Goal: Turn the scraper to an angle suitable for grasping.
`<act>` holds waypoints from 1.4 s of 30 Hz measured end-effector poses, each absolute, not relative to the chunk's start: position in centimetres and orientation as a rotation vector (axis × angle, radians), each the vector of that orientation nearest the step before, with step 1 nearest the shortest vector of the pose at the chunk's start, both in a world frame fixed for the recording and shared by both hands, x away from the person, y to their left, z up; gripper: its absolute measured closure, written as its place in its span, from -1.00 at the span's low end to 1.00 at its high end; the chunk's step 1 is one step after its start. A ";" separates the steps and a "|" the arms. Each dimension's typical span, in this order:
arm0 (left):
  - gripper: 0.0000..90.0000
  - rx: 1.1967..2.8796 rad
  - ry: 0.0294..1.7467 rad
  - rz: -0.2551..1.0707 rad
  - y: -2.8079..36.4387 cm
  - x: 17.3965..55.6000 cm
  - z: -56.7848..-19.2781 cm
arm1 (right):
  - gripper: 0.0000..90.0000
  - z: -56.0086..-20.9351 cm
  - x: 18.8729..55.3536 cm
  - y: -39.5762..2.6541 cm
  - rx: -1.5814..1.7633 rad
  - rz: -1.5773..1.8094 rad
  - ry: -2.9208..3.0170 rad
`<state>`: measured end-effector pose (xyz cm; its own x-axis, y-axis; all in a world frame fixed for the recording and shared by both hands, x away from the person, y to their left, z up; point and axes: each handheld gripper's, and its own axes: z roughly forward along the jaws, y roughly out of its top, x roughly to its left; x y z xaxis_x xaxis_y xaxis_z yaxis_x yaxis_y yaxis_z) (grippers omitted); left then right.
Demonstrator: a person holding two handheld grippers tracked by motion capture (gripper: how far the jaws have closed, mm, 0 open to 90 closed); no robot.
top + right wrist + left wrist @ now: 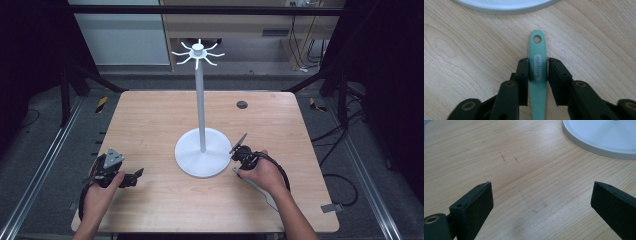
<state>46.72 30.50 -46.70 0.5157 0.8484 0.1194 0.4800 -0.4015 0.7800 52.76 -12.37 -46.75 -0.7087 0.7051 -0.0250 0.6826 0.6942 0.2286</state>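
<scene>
the right gripper has its jaws drawn in around a green handle, one pad at each side of it; the left pad seems to touch the handle's edge and a thin sliver of gap shows at the right pad, so whether the grip is firm cannot be told. no earlier picture bears on it. the handle runs straight out past the jaw tips and ends in a rounded end with a hole, lying flat on the table. beyond that end comes a strip of bare wood, then the curved rim of the stand's base.

the left gripper holds its jaws wide apart with nothing between them, only bare wood ahead, and the base rim lies far ahead to its right.

in the high view the right gripper sits just beside the base. the left gripper rests near the table's near edge, well apart from the base, with open wood between. the pole rises to hooks.
</scene>
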 end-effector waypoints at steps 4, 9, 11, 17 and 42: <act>-0.91 2.059 1.080 0.671 30.4 46.8 -46.7 | 0.64 -46.6 52.7 -12.4 1.155 0.329 2.791; -0.91 2.061 1.076 0.672 30.4 46.7 -46.7 | 0.65 -45.8 52.5 -12.9 1.230 0.425 2.758; -0.91 2.061 1.075 0.672 30.4 46.7 -46.7 | 0.65 -45.2 52.3 -13.4 1.244 0.467 2.726; -0.91 2.064 1.075 0.675 30.3 46.7 -46.7 | 0.65 -42.6 51.4 -15.0 1.245 0.627 2.614; -0.91 2.084 1.073 0.674 30.2 46.7 -46.9 | 0.66 -33.8 48.8 -19.4 1.194 1.116 2.183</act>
<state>46.65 30.22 -46.90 0.5238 0.8415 0.1321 0.4845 -0.4219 0.7664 48.85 -19.43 -33.76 -0.5482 0.8361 0.0208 0.5065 0.3121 0.8038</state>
